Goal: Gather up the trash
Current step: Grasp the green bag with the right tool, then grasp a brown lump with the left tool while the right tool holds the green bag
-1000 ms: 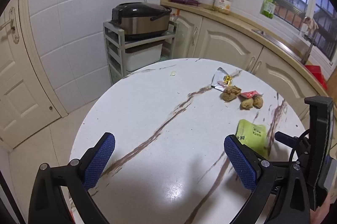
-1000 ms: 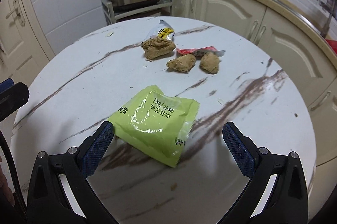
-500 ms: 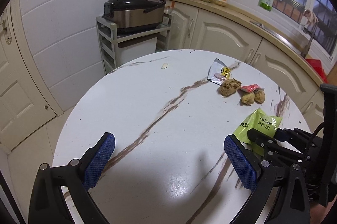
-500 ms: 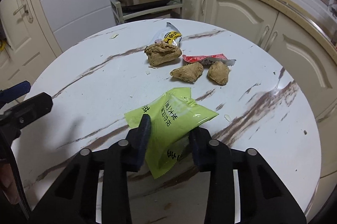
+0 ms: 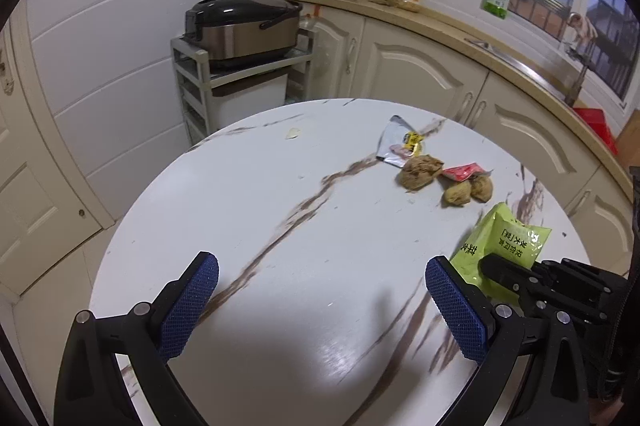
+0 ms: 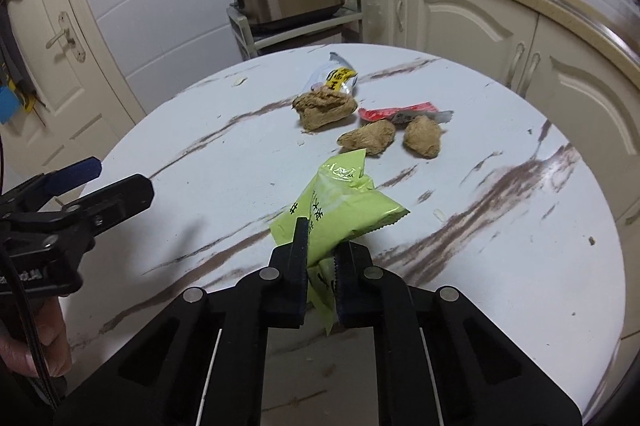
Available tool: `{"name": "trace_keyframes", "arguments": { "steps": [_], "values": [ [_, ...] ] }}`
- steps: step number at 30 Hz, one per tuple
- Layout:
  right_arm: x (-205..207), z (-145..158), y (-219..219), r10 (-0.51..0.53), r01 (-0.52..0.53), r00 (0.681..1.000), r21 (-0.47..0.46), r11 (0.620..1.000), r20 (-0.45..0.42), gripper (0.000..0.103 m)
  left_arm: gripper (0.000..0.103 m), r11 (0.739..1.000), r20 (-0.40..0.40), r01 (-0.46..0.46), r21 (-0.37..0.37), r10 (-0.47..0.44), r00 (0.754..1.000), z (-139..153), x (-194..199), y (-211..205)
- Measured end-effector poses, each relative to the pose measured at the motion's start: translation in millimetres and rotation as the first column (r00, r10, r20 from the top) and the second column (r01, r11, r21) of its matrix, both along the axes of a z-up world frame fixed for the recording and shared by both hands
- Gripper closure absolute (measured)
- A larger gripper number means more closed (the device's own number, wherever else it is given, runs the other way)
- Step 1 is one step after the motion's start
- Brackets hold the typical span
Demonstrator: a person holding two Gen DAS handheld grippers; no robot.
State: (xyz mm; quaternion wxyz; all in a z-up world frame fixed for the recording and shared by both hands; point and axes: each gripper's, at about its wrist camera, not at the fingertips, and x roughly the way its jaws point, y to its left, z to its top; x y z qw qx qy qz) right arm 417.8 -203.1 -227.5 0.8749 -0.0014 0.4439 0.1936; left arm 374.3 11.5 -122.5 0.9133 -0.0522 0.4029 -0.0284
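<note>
Right tool [image 6: 322,258] pinching green snack packet [image 6: 340,210] at its edge; lift slowly, clear of table [image 6: 520,266]. Left tool [image 5: 320,306] wide, empty.

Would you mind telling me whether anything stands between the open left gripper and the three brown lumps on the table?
Nothing visible does. Bare marble tabletop lies between the left gripper and the brown lumps. The green packet, off to the right, is pinched in the right gripper.

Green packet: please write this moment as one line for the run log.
right gripper: shut on green packet | left gripper: open, holds nothing | wrappers, brown lumps: on table
</note>
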Motion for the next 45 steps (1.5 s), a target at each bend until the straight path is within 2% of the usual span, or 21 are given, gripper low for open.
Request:
{"name": "trace_keyframes", "arguments": {
  "steps": [8, 19, 23, 26, 27, 28, 29, 32, 33, 37, 45],
  "values": [
    [5, 7, -29, -0.065, 0.065, 0.998, 0.029, 0.997, 0.006, 0.093, 0.001, 0.996, 0.013, 0.084, 0.001, -0.084, 0.996, 0, 41, -35],
    [38, 6, -69, -0.133, 0.133, 0.991, 0.074, 0.988, 0.003, 0.093, 0.005, 0.987, -0.036, 0.119, 0.105, -0.116, 0.993, -33, 121, -76],
    [49, 3, -77, -0.146, 0.146, 0.989, 0.085, 0.986, -0.005, 0.093, 0.02, 0.981, -0.056, 0.159, 0.11, -0.154, 0.987, -42, 144, -87],
    [52, 2, -80, -0.152, 0.152, 0.988, 0.093, 0.984, -0.007, 0.093, 0.042, 0.969, -0.081, 0.219, 0.116, -0.211, 0.974, -52, 157, -98],
    [54, 2, -80, -0.153, 0.153, 0.988, 0.094, 0.984, -0.008, 0.093, 0.053, 0.967, -0.074, 0.229, 0.117, -0.221, 0.972, -52, 159, -100],
    [54, 1, -81, -0.154, 0.154, 0.988, 0.095, 0.984, -0.008, 0.093, 0.059, 0.964, -0.069, 0.242, 0.109, -0.236, 0.969, -51, 160, -101],
    [54, 1, -81, -0.154, 0.154, 0.988, 0.095, 0.983, -0.008, 0.093, 0.071, 0.962, -0.071, 0.253, 0.103, -0.247, 0.966, -51, 161, -102],
    [53, 1, -81, -0.157, 0.157, 0.988, 0.097, 0.983, -0.01, 0.093, 0.073, 0.964, -0.07, 0.257, 0.071, -0.252, 0.965, -52, 161, -98],
    [53, 1, -81, -0.157, 0.157, 0.988, 0.097, 0.983, -0.01, 0.093, 0.079, 0.966, -0.071, 0.254, 0.053, -0.25, 0.966, -52, 160, -94],
    [44, 6, -83, -0.164, 0.164, 0.986, 0.098, 0.982, -0.003, 0.093, 0.08, 0.972, -0.059, 0.235, 0.021, -0.234, 0.97, -45, 150, -79],
    [13, 33, -82, -0.172, 0.166, 0.984, 0.106, 0.98, 0.046, 0.093, 0.08, 0.974, -0.005, 0.225, -0.015, -0.225, 0.974, -12, 92, -68]
  ]
}}
